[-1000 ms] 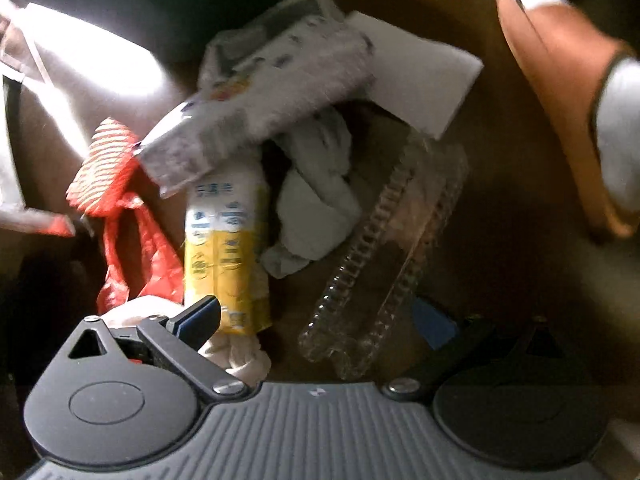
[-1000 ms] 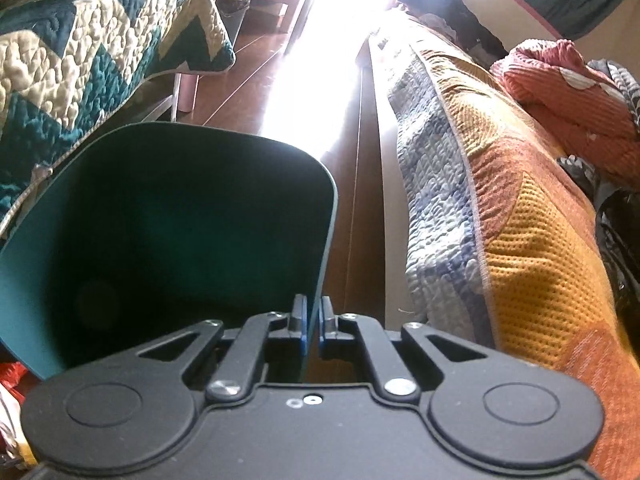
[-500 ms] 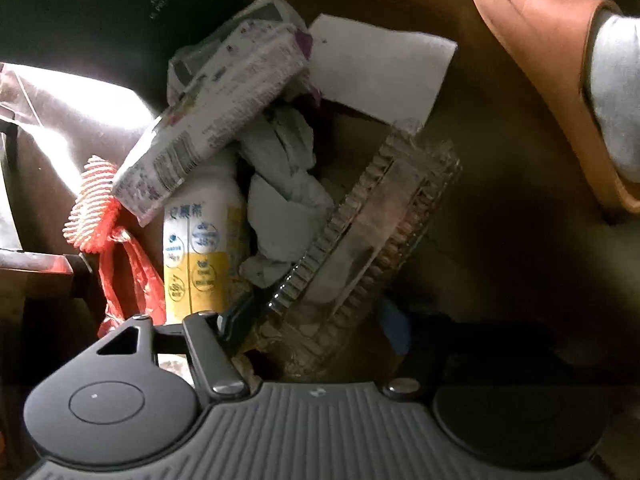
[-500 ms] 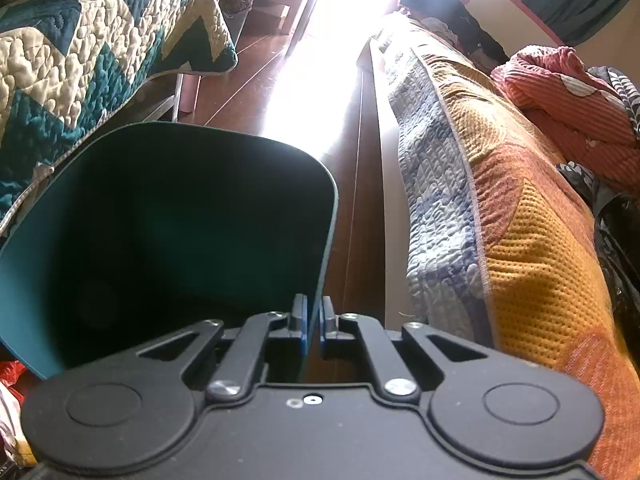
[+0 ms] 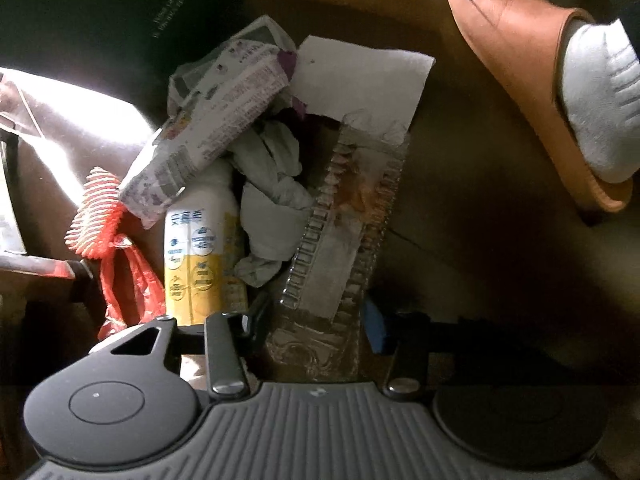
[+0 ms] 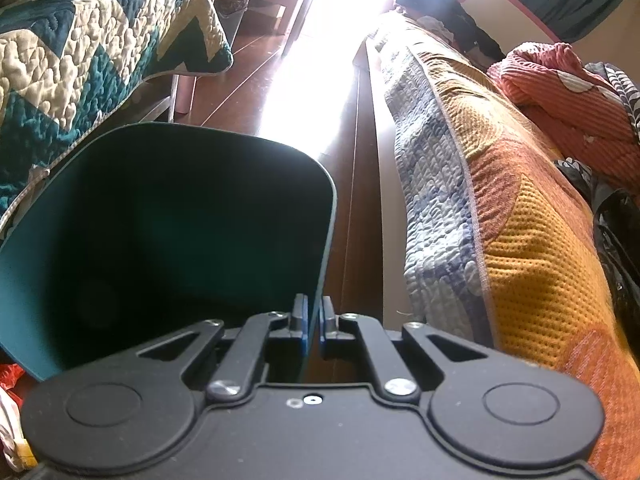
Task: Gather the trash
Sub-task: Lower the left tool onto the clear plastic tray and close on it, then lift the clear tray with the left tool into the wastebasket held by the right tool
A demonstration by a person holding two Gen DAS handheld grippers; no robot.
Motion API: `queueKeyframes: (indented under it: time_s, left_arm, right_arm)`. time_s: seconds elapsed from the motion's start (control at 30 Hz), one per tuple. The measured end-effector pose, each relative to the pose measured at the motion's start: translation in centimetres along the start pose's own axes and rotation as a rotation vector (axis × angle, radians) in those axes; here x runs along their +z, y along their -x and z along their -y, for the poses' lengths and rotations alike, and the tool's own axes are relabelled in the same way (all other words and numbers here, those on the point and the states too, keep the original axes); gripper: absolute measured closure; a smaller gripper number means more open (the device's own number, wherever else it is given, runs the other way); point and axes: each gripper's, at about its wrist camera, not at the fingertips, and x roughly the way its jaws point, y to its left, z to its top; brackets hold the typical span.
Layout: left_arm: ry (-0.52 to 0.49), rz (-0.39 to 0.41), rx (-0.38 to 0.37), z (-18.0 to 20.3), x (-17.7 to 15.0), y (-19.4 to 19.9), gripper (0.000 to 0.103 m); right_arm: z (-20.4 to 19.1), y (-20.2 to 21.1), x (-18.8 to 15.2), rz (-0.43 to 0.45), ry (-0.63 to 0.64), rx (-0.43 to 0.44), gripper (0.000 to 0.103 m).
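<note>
- A clear plastic clamshell tray, ribbed along its edges and smeared with orange residue, lies on the dark wooden floor at the right side of a small heap of trash.
- The left hand-held gripper reaches down over the tray's near end, one finger on each side. The fingers look drawn in against it, though shadow hides the right-hand contact.
- Just left of the tray are crumpled grey-white tissue, a white and yellow carton, a printed wrapper lying across the carton's far end, and red plastic netting and bag at the heap's left edge. A white paper sheet lies at the far side.
- A foot in a white sock and orange slipper stands well apart, at far right.
- The right hand-held gripper is pressed together on the thin rim of a dark green bin, pinching it. Quilted beds stand at left and right of it.
- The step in hand appears to be picking up the tray. Next it likely needs a firm hold, a lift free of the tissue, and a carry to the bin's open mouth.
</note>
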Motion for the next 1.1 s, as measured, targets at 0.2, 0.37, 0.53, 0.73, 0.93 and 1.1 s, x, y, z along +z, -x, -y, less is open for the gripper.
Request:
queueKeyframes:
  time_s: [0.2, 0.37, 0.53, 0.73, 0.93, 1.1]
  left_arm:
    - [0.054, -0.010, 0.005, -0.9, 0.3, 2.7, 0.060]
    - [0.156, -0.010, -0.008, -2.6, 0.3, 5.7, 0.065]
    - [0.266, -0.001, 0.000, -4.9, 0.1, 8.2, 0.066]
    - [0.347, 0.108, 0.010, -7.6, -0.3, 13.2, 0.066]
    - [0.432, 0.137, 0.044, -8.9, -0.9, 14.7, 0.066]
    - [0.539, 0.256, 0.031, -10.7, -1.3, 17.7, 0.066]
  right_arm:
    - [-0.3, 0.2, 0.1, 0.018, 0.012, 0.006, 0.099]
    - [-0.4, 0.0, 0.4, 0.026, 0.006, 0.009, 0.099]
    - [-0.6, 0.2, 0.3, 0.032, 0.014, 0.014, 0.099]
    - [-0.9, 0.4, 0.3, 0.038, 0.028, 0.012, 0.099]
    - [-1.2, 0.5, 0.2, 0.042, 0.043, 0.005, 0.099]
    - [-1.2, 0.4, 0.2, 0.040, 0.040, 0.004, 0.099]
